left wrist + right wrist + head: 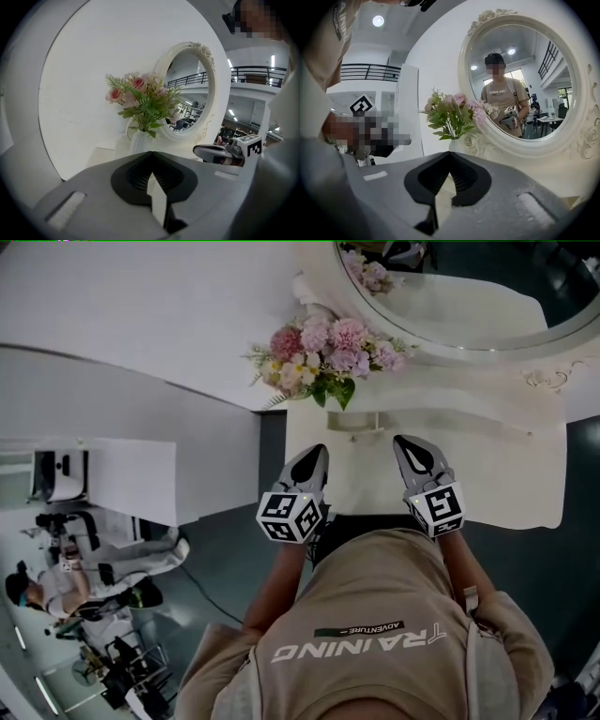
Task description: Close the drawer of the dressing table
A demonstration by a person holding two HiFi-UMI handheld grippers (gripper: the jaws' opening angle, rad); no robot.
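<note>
White wall backs the dressing table [525,381], its round mirror [450,296] and pink flowers [323,352] at the rear. Over the bare tabletop [487,474] the left hand-held gripper [319,451] and right hand-held gripper [403,442] hover side by side, each with jaws pressed together on nothing. Between them, a dark strip [366,526] lies at the front edge against the person's shirt [375,634]; whether it is the drawer cannot be told.

Soft indoor light; a ceiling lamp [378,20] glows at 11 o'clock in the right gripper view. Both gripper views bulge, corners black. Head view dimmer, dressing table [506,465] greyish.
</note>
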